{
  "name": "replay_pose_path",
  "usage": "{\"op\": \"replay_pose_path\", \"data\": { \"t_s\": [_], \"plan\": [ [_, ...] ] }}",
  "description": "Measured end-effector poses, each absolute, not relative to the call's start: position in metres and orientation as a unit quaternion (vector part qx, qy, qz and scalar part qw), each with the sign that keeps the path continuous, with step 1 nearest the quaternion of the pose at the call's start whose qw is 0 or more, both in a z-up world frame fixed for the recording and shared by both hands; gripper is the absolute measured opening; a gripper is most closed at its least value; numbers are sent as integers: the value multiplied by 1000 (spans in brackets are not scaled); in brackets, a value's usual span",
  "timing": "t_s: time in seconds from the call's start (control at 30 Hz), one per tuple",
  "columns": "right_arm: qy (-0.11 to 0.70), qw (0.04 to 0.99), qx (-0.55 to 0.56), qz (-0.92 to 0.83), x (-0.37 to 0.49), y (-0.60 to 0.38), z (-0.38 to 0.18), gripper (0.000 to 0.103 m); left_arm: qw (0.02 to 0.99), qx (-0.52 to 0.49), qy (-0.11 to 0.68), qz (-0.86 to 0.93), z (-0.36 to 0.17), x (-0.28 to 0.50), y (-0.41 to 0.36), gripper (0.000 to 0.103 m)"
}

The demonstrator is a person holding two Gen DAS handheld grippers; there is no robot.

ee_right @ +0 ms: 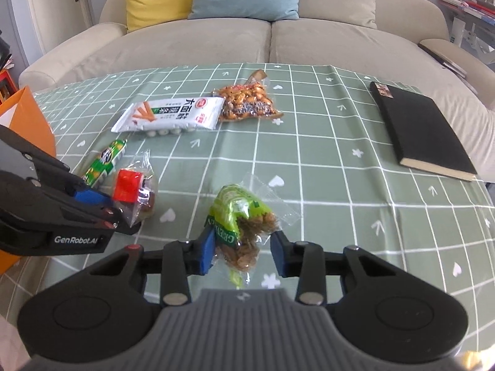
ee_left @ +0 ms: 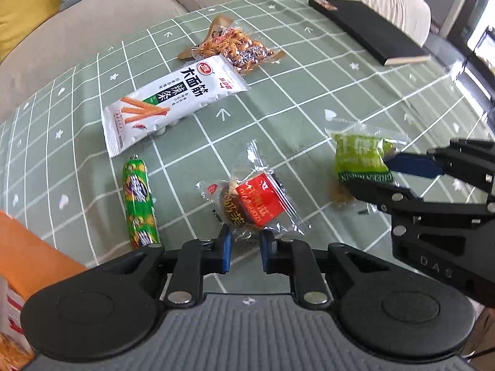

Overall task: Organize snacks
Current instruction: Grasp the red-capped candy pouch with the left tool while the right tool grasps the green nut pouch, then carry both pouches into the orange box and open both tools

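Observation:
My left gripper is open, its blue pads either side of the near edge of a clear-wrapped snack with a red label, also in the right wrist view. My right gripper is open around a green-labelled snack pack, which lies on the table between the pads; it shows in the left wrist view. Further back lie a green sausage stick, a white spicy-strip bag and a clear pack of peanuts.
A green checked tablecloth covers the table. A black notebook lies at the right. An orange box stands at the left edge. A beige sofa with yellow and blue cushions is behind the table.

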State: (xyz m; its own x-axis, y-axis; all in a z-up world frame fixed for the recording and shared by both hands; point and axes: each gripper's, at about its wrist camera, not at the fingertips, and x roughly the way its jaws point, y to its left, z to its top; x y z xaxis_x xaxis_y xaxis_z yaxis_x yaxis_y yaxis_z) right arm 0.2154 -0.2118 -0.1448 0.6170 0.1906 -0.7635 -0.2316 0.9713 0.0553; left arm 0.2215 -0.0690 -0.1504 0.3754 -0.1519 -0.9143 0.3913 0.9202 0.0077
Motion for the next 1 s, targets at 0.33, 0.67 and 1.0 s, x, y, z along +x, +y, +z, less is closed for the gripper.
{"op": "replay_pose_path", "data": {
  "t_s": [0.33,0.67,1.0],
  "plan": [
    [413,903,-32,111,179,-210,-128,34,856,43,485,-173,-123,179,-52,19],
    [395,911,-16,121,148,-204,-101,33,884,-6,438,-166,-80,135,-26,19],
    [359,919,-21,164,131,-171,-64,33,905,-30,401,-137,-38,107,10,19]
  ]
}}
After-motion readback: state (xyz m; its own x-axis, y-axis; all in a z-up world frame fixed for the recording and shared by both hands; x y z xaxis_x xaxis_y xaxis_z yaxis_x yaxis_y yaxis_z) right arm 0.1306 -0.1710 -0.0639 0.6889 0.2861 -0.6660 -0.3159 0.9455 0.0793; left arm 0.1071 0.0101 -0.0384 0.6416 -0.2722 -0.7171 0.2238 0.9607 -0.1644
